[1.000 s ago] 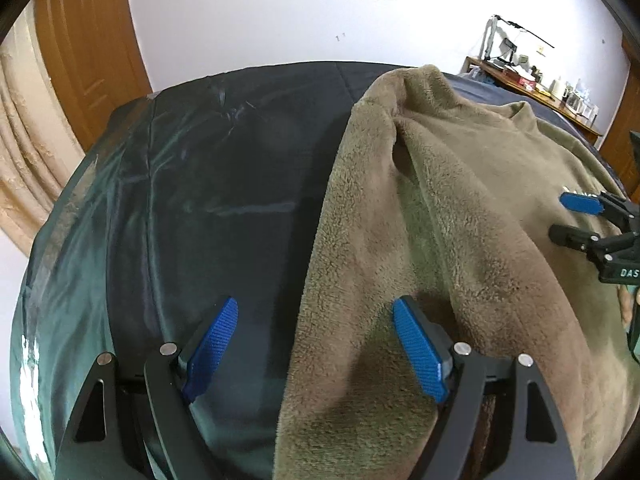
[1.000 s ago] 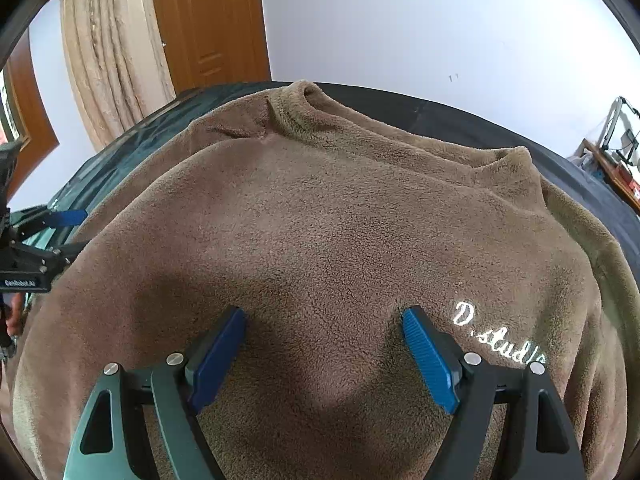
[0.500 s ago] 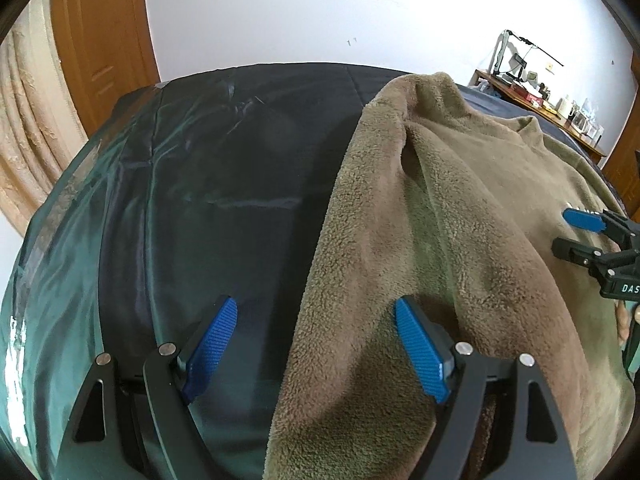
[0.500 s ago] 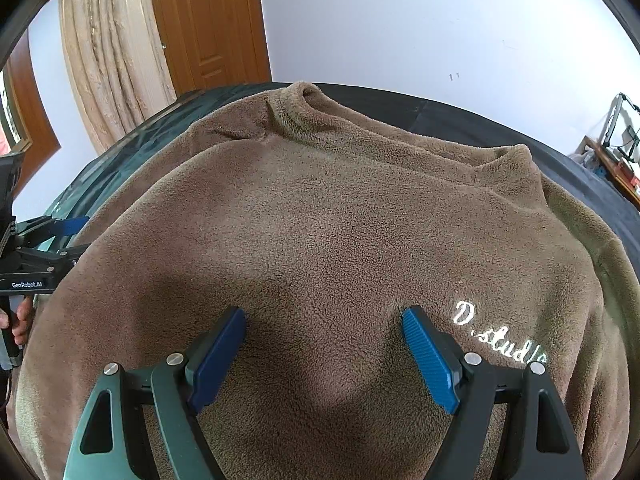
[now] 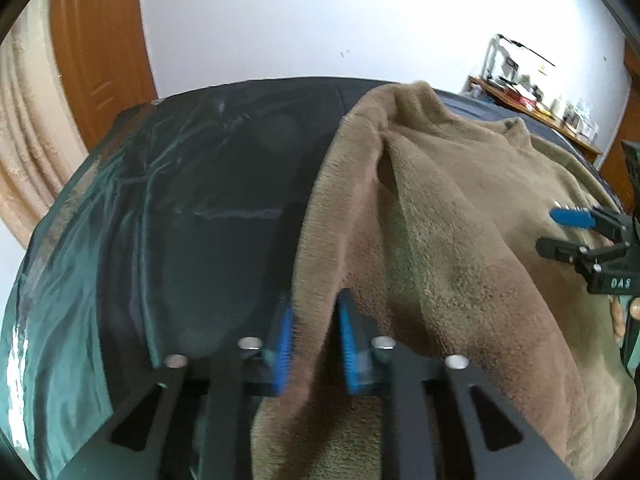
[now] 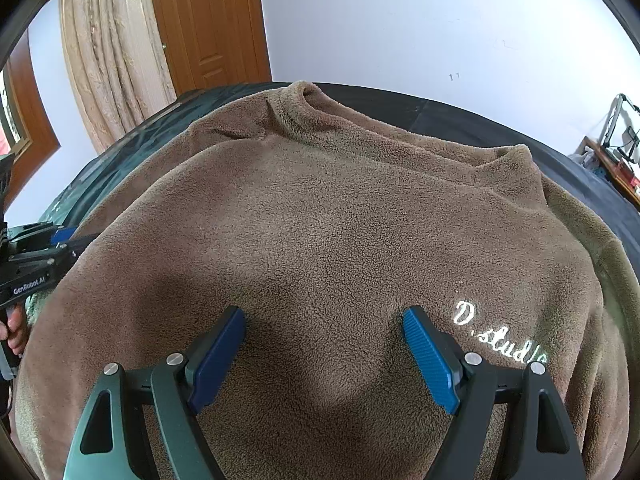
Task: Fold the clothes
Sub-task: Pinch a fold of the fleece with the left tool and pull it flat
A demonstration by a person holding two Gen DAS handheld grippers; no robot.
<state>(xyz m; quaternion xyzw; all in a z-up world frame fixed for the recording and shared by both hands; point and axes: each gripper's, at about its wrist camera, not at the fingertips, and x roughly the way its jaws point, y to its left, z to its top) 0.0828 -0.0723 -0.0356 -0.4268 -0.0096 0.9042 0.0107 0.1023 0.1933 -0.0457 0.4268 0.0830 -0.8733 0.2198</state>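
A brown fleece sweater (image 5: 440, 220) with white lettering (image 6: 496, 340) lies spread on a dark green bedcover (image 5: 180, 220). My left gripper (image 5: 314, 320) is at the sweater's left edge; its jaws are closing and the blue pads pinch a fold of that edge between them. In the right wrist view the left gripper (image 6: 60, 240) shows at the far left, at the sweater's side. My right gripper (image 6: 324, 344) hovers open over the middle of the sweater (image 6: 340, 200), with only flat fleece below its pads. It also shows in the left wrist view as the right gripper (image 5: 560, 232) at the right.
A wooden door (image 6: 208, 20) and a beige curtain (image 6: 112, 60) stand behind the bed at the left. A cluttered wooden desk (image 5: 532, 104) sits at the back right by the white wall. A hand (image 6: 16, 328) holds the left gripper's handle.
The left gripper's jaws have swung from wide apart to nearly together, catching the sweater's left edge. The right gripper stays still and open.
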